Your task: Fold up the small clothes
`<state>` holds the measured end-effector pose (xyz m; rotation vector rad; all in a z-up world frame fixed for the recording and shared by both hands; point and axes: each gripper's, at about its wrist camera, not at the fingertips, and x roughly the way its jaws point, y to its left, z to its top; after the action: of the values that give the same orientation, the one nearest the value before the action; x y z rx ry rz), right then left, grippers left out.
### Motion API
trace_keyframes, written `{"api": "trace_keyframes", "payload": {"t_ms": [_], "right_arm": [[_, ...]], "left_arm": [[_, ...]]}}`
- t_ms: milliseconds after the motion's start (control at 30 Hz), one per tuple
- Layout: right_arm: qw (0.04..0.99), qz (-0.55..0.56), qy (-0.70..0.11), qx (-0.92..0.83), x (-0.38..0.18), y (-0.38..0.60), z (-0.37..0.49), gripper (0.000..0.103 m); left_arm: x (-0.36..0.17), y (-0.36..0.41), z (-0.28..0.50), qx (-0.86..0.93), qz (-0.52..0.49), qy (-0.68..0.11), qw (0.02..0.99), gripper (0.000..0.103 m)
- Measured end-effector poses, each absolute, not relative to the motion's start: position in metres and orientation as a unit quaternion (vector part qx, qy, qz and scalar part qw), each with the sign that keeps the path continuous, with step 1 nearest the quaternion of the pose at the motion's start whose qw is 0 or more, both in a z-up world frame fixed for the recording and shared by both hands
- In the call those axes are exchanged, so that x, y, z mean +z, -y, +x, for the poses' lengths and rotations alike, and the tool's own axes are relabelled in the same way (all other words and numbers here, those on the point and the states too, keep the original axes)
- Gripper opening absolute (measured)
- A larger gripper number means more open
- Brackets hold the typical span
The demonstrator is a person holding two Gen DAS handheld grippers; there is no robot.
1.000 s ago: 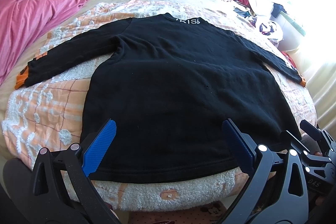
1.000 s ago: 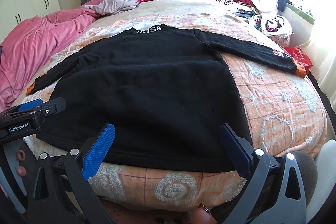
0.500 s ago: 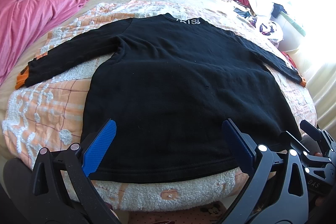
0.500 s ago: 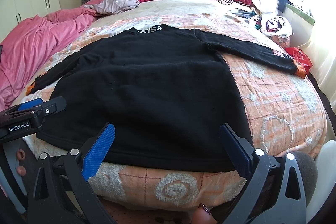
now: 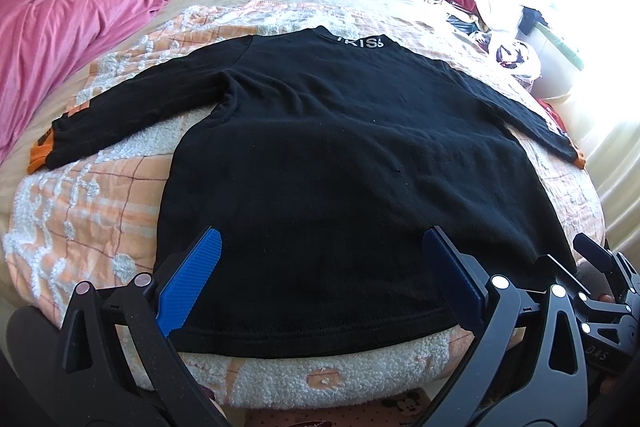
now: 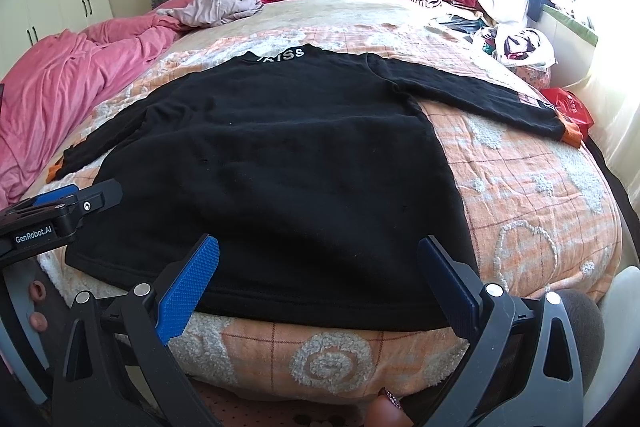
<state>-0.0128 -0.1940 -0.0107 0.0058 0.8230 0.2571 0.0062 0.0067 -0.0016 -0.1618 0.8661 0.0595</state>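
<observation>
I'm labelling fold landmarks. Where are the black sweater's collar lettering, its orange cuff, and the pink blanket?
collar lettering (image 5: 362, 41), left wrist view, on the white letters.
orange cuff (image 6: 572, 135), right wrist view, sleeve end.
pink blanket (image 5: 68, 23), left wrist view, mid-fabric.

Sharp, daylit fisheye views; blown-out window (image 5: 616, 27) glare at right, dark curved edges.

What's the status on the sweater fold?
Left gripper open, right gripper open, both at the near hem. Black sweater flat on the blanket, sleeves spread, unfolded. Nothing on it.
</observation>
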Motion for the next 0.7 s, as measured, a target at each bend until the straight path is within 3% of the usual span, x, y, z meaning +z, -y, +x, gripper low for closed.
{"api": "trace_keyframes", "payload": {"t_ms": [700], "right_arm": [[0.907, 0.027, -0.415, 0.074, -0.002, 0.22, 0.068, 0.099]], "left_arm": [[0.005, -0.01, 0.073, 0.028, -0.078, -0.432, 0.898, 0.095]]}}
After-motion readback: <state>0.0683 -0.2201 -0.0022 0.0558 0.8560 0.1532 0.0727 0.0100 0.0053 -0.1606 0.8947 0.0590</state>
